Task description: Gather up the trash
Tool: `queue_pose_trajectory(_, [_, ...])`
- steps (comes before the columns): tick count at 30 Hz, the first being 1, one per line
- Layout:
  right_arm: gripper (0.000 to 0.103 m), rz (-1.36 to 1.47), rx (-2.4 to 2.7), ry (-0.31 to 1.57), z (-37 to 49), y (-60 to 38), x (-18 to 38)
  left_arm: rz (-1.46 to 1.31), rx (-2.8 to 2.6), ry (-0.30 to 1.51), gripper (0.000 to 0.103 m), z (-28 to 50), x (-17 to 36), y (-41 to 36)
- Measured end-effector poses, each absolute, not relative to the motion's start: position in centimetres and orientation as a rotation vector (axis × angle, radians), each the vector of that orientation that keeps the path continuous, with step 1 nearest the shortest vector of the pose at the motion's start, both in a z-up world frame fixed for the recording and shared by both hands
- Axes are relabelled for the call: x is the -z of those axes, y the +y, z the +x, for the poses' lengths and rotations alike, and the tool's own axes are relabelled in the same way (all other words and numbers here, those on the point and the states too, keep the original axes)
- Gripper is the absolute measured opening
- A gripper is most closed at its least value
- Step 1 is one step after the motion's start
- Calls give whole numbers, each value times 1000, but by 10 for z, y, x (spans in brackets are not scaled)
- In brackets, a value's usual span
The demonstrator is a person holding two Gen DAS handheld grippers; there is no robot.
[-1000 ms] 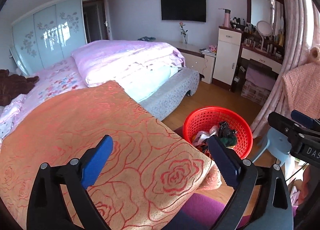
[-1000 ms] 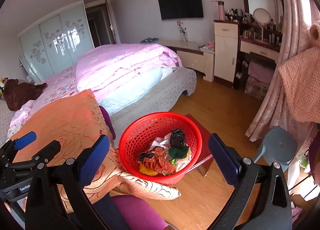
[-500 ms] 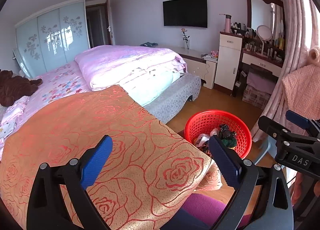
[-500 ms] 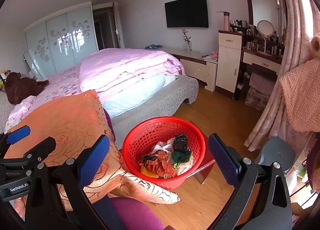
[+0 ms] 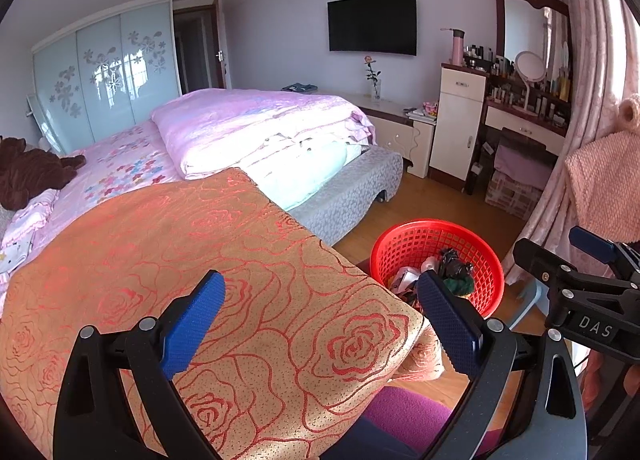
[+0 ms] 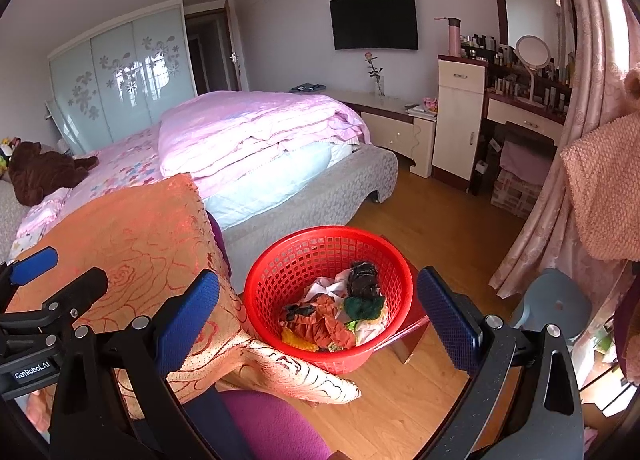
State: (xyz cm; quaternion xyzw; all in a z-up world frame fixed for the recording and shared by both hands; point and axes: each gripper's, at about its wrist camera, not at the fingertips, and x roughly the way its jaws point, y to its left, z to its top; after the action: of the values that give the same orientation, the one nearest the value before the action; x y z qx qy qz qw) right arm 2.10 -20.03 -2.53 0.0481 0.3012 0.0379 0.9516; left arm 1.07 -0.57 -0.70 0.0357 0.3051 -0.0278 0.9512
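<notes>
A red mesh basket (image 6: 276,280) stands on a low red stool on the wooden floor and holds crumpled trash (image 6: 336,310): orange, green, black and white scraps. In the left wrist view the same basket (image 5: 404,236) shows past the corner of an orange rose-patterned cloth (image 5: 192,260). My left gripper (image 5: 320,296) is open above that cloth with nothing between its blue pads. My right gripper (image 6: 318,296) is also open and empty, held above and in front of the basket. The left gripper's body (image 6: 40,300) shows at the left edge of the right wrist view.
A bed with a pink quilt (image 5: 256,128) fills the middle. A purple seat (image 6: 272,428) lies below the cloth. A grey stool (image 6: 556,308), pink curtain (image 6: 552,188) and hanging peach cloth (image 6: 608,188) are at the right. A dresser (image 5: 516,108) stands by the far wall.
Both grippers have risen and drawn back a little, so the basket sits lower and smaller in both views. Both stay open and empty.
</notes>
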Motion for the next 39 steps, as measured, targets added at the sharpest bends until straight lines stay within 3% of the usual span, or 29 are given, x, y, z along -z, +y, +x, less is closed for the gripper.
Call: queue_pose_trajectory(39, [96,95,-81,623,21,-197,28,60,75,627,95,12,10,-5])
